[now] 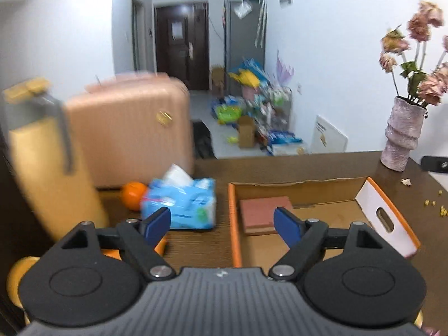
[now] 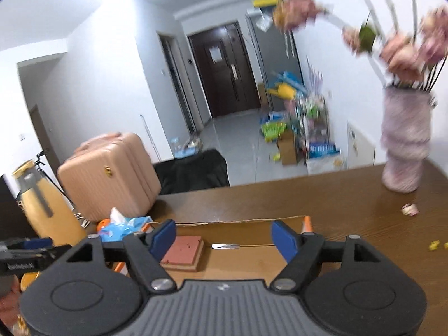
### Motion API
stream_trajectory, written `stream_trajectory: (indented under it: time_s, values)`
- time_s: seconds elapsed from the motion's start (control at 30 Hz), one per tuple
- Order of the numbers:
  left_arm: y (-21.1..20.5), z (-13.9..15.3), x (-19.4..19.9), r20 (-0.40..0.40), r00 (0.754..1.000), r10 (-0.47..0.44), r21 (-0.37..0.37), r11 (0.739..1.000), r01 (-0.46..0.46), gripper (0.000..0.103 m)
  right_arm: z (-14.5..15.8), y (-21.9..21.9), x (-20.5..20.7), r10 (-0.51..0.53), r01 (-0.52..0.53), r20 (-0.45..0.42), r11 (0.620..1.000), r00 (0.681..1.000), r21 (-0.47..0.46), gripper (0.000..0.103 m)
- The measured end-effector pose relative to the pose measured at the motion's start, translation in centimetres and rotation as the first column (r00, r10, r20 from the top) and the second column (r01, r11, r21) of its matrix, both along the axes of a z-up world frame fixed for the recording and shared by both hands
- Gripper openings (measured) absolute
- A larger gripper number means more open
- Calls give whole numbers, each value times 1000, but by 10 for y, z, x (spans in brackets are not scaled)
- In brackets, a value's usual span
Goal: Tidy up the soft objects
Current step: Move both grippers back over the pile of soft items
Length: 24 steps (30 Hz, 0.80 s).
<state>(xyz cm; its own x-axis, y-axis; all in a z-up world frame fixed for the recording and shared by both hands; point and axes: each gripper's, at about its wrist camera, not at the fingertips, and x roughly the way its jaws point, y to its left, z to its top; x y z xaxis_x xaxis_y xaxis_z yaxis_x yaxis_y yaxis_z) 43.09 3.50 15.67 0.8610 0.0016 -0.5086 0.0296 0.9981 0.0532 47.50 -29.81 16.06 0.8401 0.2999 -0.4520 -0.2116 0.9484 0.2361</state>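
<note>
A shallow cardboard box (image 1: 387, 218) with orange edges lies on the brown table. Inside it rests a flat pink sponge-like block (image 1: 261, 211), also seen as the pink block (image 2: 183, 253) in the right wrist view. Left of the box lies a blue tissue pack (image 1: 182, 205) with white tissue sticking out; the tissue pack (image 2: 126, 225) shows partly behind the right gripper's left finger. My left gripper (image 1: 222, 225) is open and holds nothing, above the box's left wall. My right gripper (image 2: 224, 239) is open and holds nothing, over the box (image 2: 252, 254).
An orange ball (image 1: 134, 194) sits behind the tissue pack. A tall yellow flask (image 1: 47, 168) stands at the left, a pink suitcase (image 1: 131, 128) beyond the table. A pink vase with flowers (image 1: 403, 137) stands at the right rear. Small yellow crumbs (image 1: 436, 207) dot the table.
</note>
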Motion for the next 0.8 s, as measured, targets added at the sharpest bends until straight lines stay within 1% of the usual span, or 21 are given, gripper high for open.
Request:
stream_trajectory:
  time_s: [0.07, 0.1, 0.17, 0.2, 0.23, 0.3, 0.4, 0.47, 0.57, 0.63, 0.73, 0.8]
  values:
    - [3, 10, -33, 38, 999, 16, 23, 1000, -17, 85, 8, -3, -30, -10, 11, 49, 1000, 999, -25, 83]
    - [4, 15, -47, 49, 999, 19, 25, 999, -21, 85, 11, -5, -47, -14, 17, 81, 999, 997, -36, 85]
    - [7, 23, -77, 76, 997, 15, 20, 1000, -17, 88, 16, -11, -76, -11, 17, 124, 998, 992, -53, 87]
    - [9, 26, -90, 93, 996, 16, 14, 1000, -17, 92, 18, -12, -92, -5, 15, 148, 998, 989, -61, 88]
    - [12, 28, -105, 114, 993, 15, 9, 1000, -16, 94, 18, -13, -105, 2, 10, 166, 998, 986, -69, 89]
    - [12, 29, -125, 146, 989, 17, 5, 1000, -18, 94, 17, -12, -130, 15, 2, 201, 996, 979, -87, 91]
    - [15, 25, -152, 177, 984, 10, -8, 1000, -9, 96, 10, -10, -165, 43, -16, 235, 993, 971, -117, 91]
    - [18, 17, -167, 193, 981, 12, -17, 1000, -9, 97, 3, -8, -186, 61, -29, 242, 990, 968, -135, 91]
    - [24, -6, -187, 206, 978, 29, -58, 998, -17, 98, -21, -4, -214, 73, -39, 233, 988, 970, -148, 93]
    - [28, -26, -197, 185, 982, 26, -105, 994, -6, 98, -37, -1, -229, 65, -34, 212, 988, 975, -150, 93]
    - [31, -59, -208, 139, 990, 15, -170, 985, 9, 98, -66, 3, -252, 48, -22, 197, 991, 979, -130, 93]
    - [33, -77, -215, 126, 992, 18, -202, 979, 8, 98, -85, 5, -264, 33, -13, 178, 994, 983, -108, 93]
